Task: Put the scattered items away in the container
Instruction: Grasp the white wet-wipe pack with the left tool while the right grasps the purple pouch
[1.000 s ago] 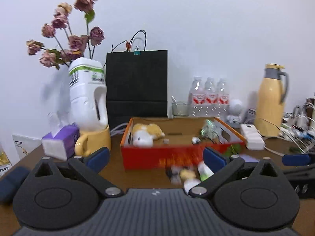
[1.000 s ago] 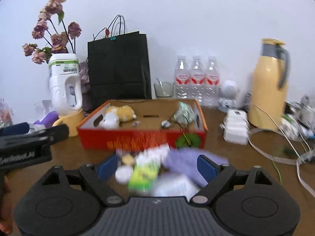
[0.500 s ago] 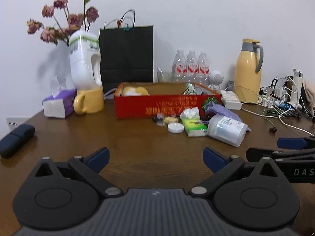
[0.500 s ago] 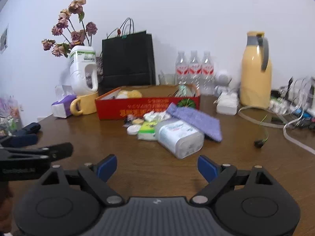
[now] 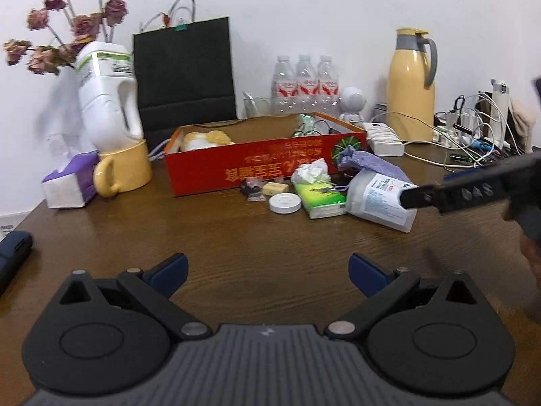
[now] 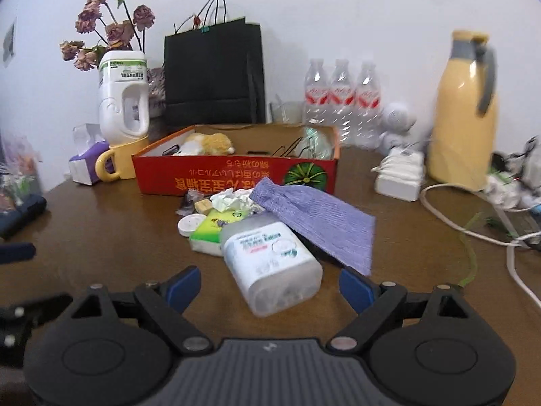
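While both grippers hang above the brown wooden table (image 5: 236, 237), neither holds anything: the left gripper (image 5: 267, 270) has its blue-tipped jaws spread wide over bare wood, and the right gripper (image 6: 270, 284) has its jaws spread just as wide, the near end of a clear plastic jar (image 6: 270, 264) lying on its side between the tips without visibly touching them. In the left wrist view that same jar sits at the right of the heap, partly behind a black finger of the right gripper that reaches in from the right edge. The scattered items are bunched just in front of the red cardboard box (image 6: 236, 176), which stands farther back, open at the top. Among them a purple knitted pouch (image 6: 321, 223) lies to the right of the jar, touching it, a green tissue pack (image 6: 216, 226) lies at the jar's far left, a white round lid (image 6: 191, 225) just left of the pack, and crumpled white paper (image 6: 233, 201) close to the box wall, with a small yellowish block (image 6: 204, 205) beside it. Inside the box, at its left end, rests a yellow and white plush toy (image 6: 206, 142). Behind the box stand a black paper bag (image 6: 213, 74), three water bottles (image 6: 341, 94) and, far right, a yellow thermos jug (image 6: 463, 111)
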{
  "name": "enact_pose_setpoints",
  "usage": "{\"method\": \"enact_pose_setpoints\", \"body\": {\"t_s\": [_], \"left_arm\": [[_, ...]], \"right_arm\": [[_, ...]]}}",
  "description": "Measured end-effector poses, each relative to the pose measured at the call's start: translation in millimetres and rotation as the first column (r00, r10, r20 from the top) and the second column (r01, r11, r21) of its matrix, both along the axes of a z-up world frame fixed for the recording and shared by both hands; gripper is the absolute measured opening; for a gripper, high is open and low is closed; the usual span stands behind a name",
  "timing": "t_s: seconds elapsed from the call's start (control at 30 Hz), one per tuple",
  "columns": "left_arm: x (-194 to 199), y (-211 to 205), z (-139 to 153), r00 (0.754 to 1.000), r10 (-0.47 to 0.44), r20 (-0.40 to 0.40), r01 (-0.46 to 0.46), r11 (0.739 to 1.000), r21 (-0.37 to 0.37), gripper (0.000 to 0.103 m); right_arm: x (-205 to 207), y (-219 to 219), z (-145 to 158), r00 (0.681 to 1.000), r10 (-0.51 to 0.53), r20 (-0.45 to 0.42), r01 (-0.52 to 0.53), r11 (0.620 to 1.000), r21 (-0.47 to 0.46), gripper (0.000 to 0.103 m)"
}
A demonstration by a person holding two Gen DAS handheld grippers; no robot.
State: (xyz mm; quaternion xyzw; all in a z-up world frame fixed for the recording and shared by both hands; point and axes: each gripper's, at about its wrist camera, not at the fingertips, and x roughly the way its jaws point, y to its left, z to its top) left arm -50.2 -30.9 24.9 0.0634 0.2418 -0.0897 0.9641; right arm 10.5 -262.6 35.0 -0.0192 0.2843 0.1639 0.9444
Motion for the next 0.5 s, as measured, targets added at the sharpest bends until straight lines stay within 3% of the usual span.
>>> {"method": "enact_pose_setpoints", "body": {"t_s": [0.1, 0.17, 0.27, 0.37, 0.5], "left_arm": [[14.8, -19.5, 5.6, 0.998, -0.069, -0.001, 0.068, 0.997, -0.021, 0.103], [25.1, -39.5, 10.8, 0.989, -0.145, 0.022, 0.146, 0.989, -0.026, 0.103], [44.4, -77.2, 12.1, 0.964, -0.248, 0.094, 0.244, 0.968, 0.057, 0.103], [74.1, -110.0, 6.3, 0.950, -0.306, 0.067, 0.296, 0.946, 0.131, 0.103], [104.9, -121.7, -2.2, 0.937, -0.350, 0.012, 0.347, 0.933, 0.097, 0.103]], "right_arm": [[25.6, -19.2, 4.9, 0.999, -0.032, -0.007, 0.033, 0.998, 0.061, 0.088], [38.7, -33.5, 10.2, 0.996, -0.088, 0.001, 0.088, 0.995, 0.052, 0.088], [47.4, -50.8, 13.6, 0.990, -0.142, 0.008, 0.142, 0.990, 0.013, 0.088], [44.9, -67.4, 12.0, 0.984, -0.176, -0.001, 0.176, 0.984, 0.030, 0.088], [35.9, -83.3, 5.9, 0.982, -0.190, -0.010, 0.191, 0.981, 0.043, 0.088]]}}
